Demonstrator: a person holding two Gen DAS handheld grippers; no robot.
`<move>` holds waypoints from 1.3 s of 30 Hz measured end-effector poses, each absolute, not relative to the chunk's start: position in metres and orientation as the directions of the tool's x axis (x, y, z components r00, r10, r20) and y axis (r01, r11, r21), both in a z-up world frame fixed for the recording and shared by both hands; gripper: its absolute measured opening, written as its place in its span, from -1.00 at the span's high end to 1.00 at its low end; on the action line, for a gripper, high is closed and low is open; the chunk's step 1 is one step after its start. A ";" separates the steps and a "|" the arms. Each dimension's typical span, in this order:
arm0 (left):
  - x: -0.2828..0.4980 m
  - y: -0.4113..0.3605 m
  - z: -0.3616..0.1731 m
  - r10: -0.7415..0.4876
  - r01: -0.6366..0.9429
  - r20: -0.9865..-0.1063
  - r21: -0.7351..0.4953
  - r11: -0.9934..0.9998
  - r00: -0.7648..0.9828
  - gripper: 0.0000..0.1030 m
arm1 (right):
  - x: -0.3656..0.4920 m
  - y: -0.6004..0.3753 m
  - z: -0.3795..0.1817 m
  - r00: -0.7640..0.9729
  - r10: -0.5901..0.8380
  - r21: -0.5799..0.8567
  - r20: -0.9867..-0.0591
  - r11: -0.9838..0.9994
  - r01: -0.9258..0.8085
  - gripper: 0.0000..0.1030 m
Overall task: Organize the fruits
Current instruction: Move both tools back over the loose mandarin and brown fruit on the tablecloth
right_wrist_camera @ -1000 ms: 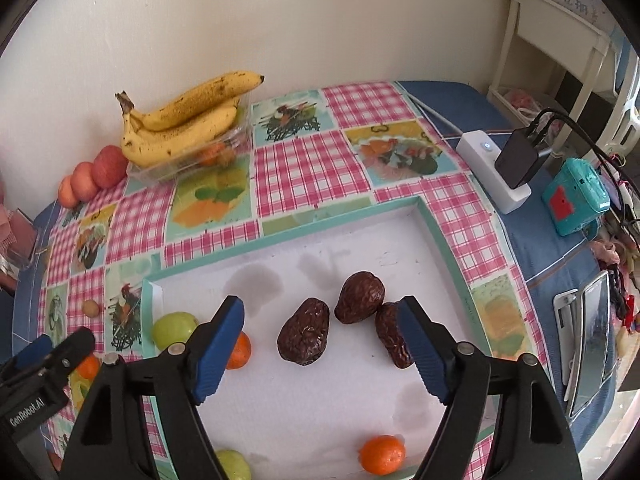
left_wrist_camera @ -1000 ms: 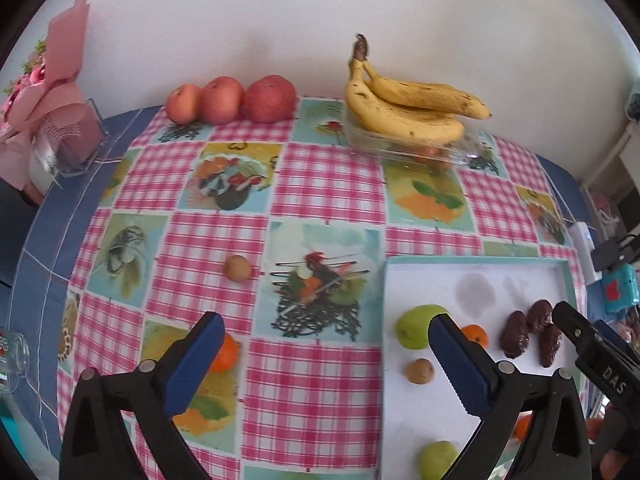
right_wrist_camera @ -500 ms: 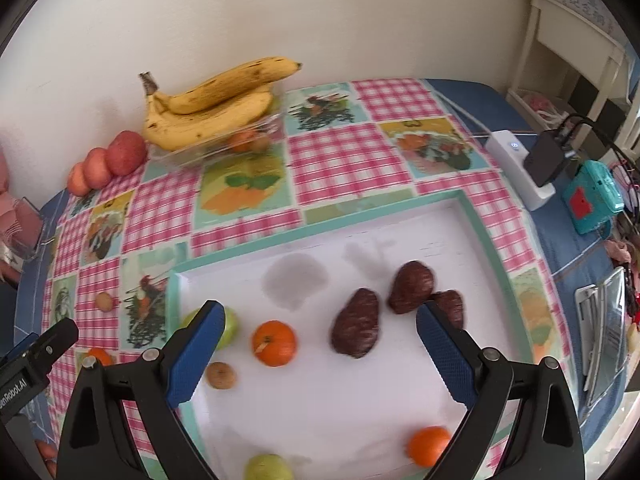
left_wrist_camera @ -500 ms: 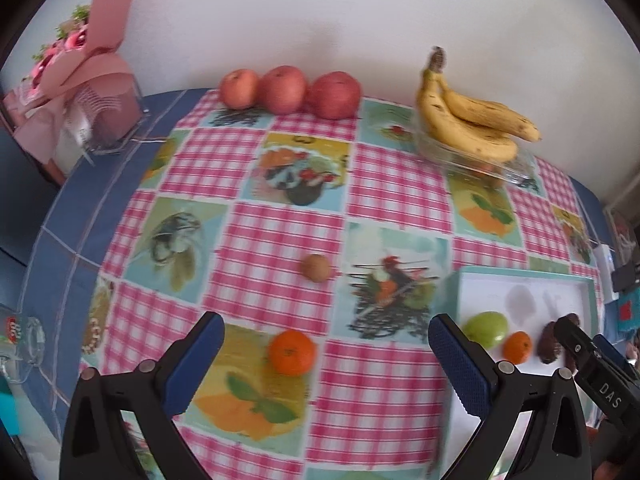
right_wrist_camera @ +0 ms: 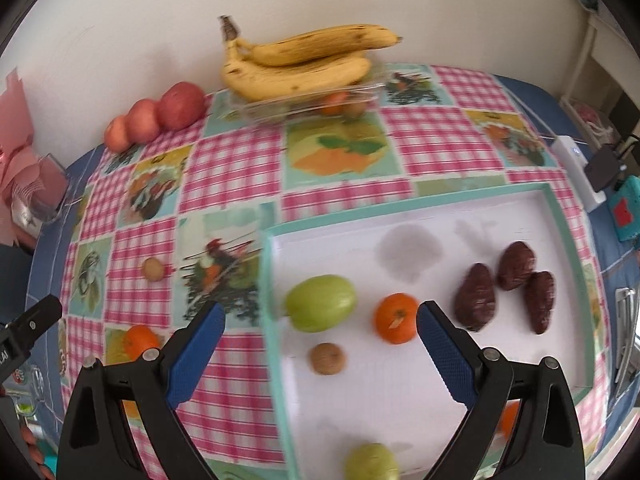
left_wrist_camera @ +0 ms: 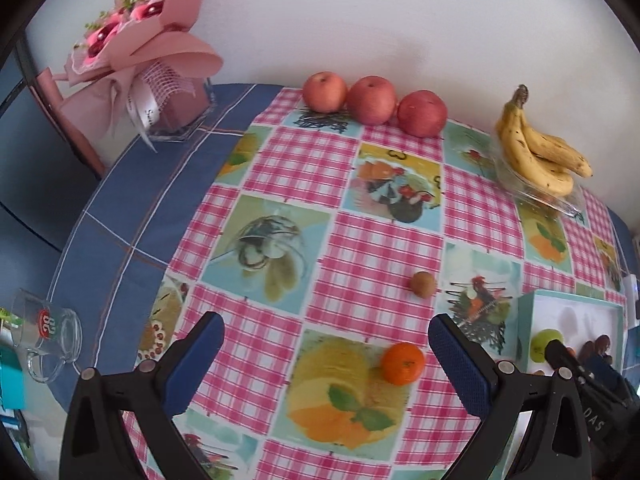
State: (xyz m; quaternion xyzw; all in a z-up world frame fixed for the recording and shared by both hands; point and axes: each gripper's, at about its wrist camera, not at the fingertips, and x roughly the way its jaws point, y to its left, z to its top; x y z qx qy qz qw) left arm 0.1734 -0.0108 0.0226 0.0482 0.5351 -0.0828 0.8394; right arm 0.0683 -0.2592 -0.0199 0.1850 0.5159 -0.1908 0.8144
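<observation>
My left gripper [left_wrist_camera: 326,354] is open and empty above the checked tablecloth. An orange mandarin [left_wrist_camera: 402,363] lies just inside its right finger; a small brown fruit [left_wrist_camera: 423,284] lies farther off. My right gripper [right_wrist_camera: 320,340] is open and empty over the white tray [right_wrist_camera: 404,216]. On the tray lie a green fruit [right_wrist_camera: 320,303], a mandarin [right_wrist_camera: 396,318], a small brown fruit [right_wrist_camera: 327,358], three dark dates [right_wrist_camera: 478,296] and another green fruit [right_wrist_camera: 372,462]. The loose mandarin [right_wrist_camera: 138,340] and brown fruit [right_wrist_camera: 153,269] show left of the tray.
Three red apples [left_wrist_camera: 374,100] stand by the back wall. Bananas [left_wrist_camera: 540,156] rest on a clear container [right_wrist_camera: 312,102]. A pink bouquet in a glass vase [left_wrist_camera: 144,60] is at the far left. A glass mug [left_wrist_camera: 44,344] is at the left edge. A power strip [right_wrist_camera: 576,168] lies right.
Both grippers have moved left. The left view now centres on the loose mandarin on the cloth. The right view now reaches the tray's left edge. Both stay open.
</observation>
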 end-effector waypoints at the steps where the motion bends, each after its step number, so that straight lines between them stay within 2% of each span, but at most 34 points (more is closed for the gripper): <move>1: 0.174 -0.009 0.021 -0.086 0.190 -0.908 -0.007 0.982 0.411 -1.00 | 0.071 -0.254 -0.020 0.396 -0.115 0.106 -0.911 0.862 0.495 -0.88; 26: 0.195 0.029 -0.014 -0.077 0.155 -0.938 -0.025 0.988 0.338 -1.00 | 0.109 -0.177 -0.041 0.361 -0.082 0.064 -0.929 0.925 0.375 -0.88; 39: 0.205 0.055 -0.038 -0.055 0.003 -0.943 -0.057 0.998 0.328 -1.00 | 0.122 -0.145 -0.056 0.340 -0.058 0.052 -0.939 0.951 0.305 -0.88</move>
